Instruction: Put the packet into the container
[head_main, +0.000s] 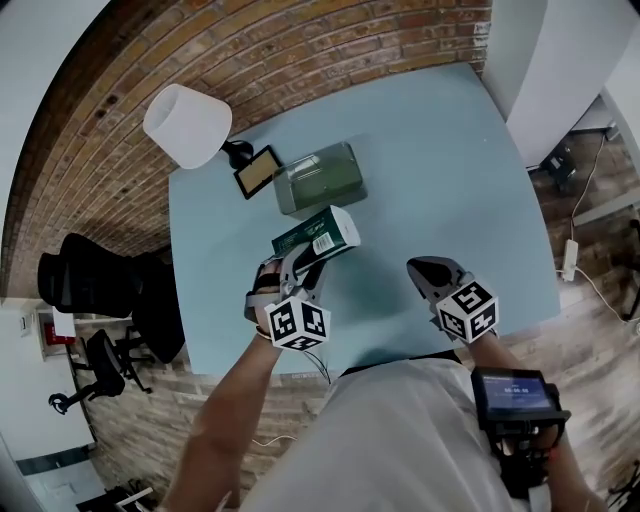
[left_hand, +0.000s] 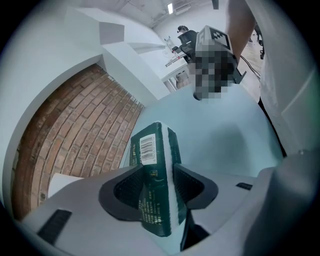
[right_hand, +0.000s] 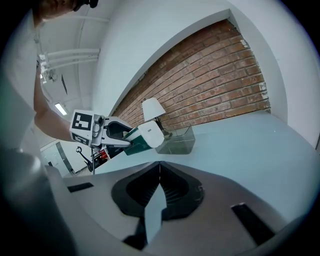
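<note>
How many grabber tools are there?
2. The left gripper grips the green packet over the table; the right gripper, jaws together and empty, hovers beside it.

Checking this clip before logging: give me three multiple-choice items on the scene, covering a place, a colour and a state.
1. Where is the packet? A on the floor B held above the table C on a chair
2. What colour is the table top? A light blue B red C black
3. How is the right gripper? A open B shut on a cup C shut, empty
B: the left gripper clamps it in the air. A: the top is pale blue. C: its jaws meet with nothing between.
</note>
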